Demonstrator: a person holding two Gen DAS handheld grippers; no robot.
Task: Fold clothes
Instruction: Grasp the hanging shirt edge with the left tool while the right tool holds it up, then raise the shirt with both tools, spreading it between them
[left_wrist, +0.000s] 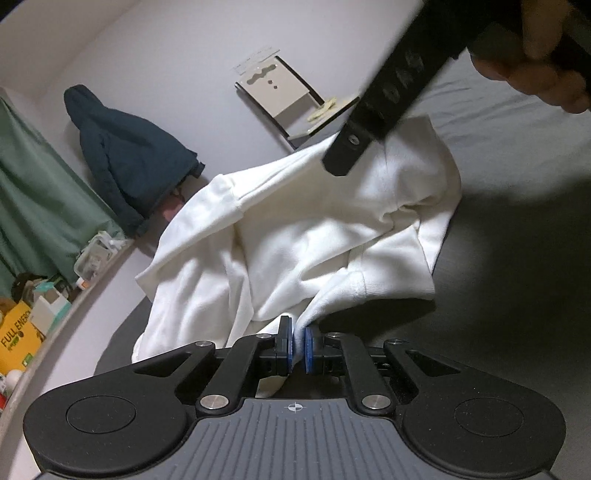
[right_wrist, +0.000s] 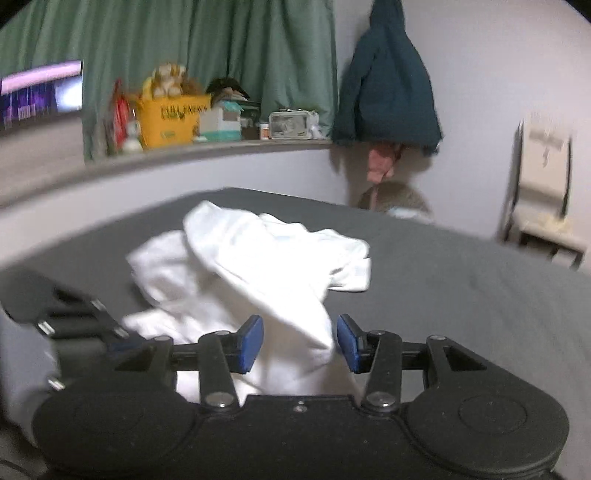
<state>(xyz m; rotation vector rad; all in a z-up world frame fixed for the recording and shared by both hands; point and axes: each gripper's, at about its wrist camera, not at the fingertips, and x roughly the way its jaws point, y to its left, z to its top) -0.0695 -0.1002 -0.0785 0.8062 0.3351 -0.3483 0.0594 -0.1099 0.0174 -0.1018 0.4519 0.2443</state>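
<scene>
Plain white garment (left_wrist: 295, 229) on dark grey sheet (left_wrist: 498, 277).

Left gripper (left_wrist: 298, 345) pinched tight on a fold of the white shirt (left_wrist: 295, 229), crumpled on the dark grey bed (left_wrist: 517, 277). Right gripper's black body (left_wrist: 388, 96) crosses the upper right, hand (left_wrist: 543, 55) gripping it. Dark blue jacket (left_wrist: 125, 155) hangs on the wall.

Dim room — motion blur, fisheye-warped edges

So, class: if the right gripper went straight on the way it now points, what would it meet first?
The white garment. A fold of it already lies between the open pads of the right gripper, so going on would push into that cloth, then probably the grey bed surface; depth is unclear.
</scene>
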